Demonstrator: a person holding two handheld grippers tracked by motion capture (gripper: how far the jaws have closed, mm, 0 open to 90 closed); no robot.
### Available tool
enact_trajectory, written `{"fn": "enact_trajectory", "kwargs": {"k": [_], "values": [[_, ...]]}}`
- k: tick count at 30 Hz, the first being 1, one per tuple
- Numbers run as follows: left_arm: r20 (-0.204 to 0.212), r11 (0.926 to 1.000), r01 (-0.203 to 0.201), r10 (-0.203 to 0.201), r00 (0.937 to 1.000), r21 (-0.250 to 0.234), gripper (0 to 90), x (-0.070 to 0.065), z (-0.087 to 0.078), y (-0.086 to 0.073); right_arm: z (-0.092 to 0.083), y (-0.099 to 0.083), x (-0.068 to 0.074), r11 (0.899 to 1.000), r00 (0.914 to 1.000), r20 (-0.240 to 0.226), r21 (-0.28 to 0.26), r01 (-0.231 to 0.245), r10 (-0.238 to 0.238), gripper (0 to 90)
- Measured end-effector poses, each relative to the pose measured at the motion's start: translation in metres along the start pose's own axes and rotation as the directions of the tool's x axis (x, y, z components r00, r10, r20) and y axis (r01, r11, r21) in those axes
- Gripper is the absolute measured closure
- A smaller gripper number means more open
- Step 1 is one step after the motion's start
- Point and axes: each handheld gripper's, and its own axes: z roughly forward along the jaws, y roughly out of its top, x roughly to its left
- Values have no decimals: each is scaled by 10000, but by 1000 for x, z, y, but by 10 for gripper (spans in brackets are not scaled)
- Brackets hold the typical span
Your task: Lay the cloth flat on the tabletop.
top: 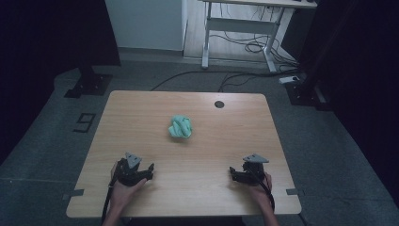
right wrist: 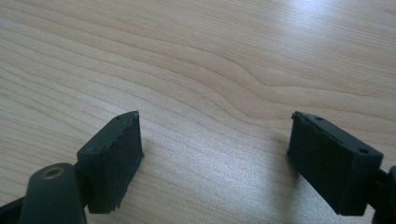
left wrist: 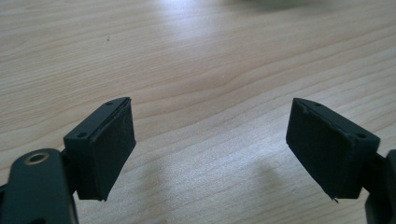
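A crumpled light-green cloth point(top: 180, 127) lies a little beyond the middle of the wooden table point(top: 141, 113). My left gripper point(top: 149, 171) rests low over the near left part of the table, held in a hand, well short of the cloth. My right gripper point(top: 233, 173) sits at the near right, also in a hand. In the left gripper view the left gripper point(left wrist: 210, 149) stands open over bare wood. In the right gripper view the right gripper point(right wrist: 215, 158) is open too, with nothing between its pads.
A small dark round grommet point(top: 219, 104) sits near the table's far edge. Beyond the table stand a white desk frame point(top: 240, 33) with cables on the floor and dark stand bases point(top: 89, 84) at left and right. Tape marks lie on the floor.
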Motion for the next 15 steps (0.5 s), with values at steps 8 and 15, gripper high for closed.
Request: {"fn": "enact_trajectory", "kwargs": {"k": [8,15], "values": [[973,9991,292,-320,9947,301,194,1,-6,-2,0,0,2,10000,9999,109,-75,-47,48,219],[1457,9990,302,-349,9887,339,221,-2,-8,-2,-1,4,8,9993,9999,-12,-371,-106,105,238]]}}
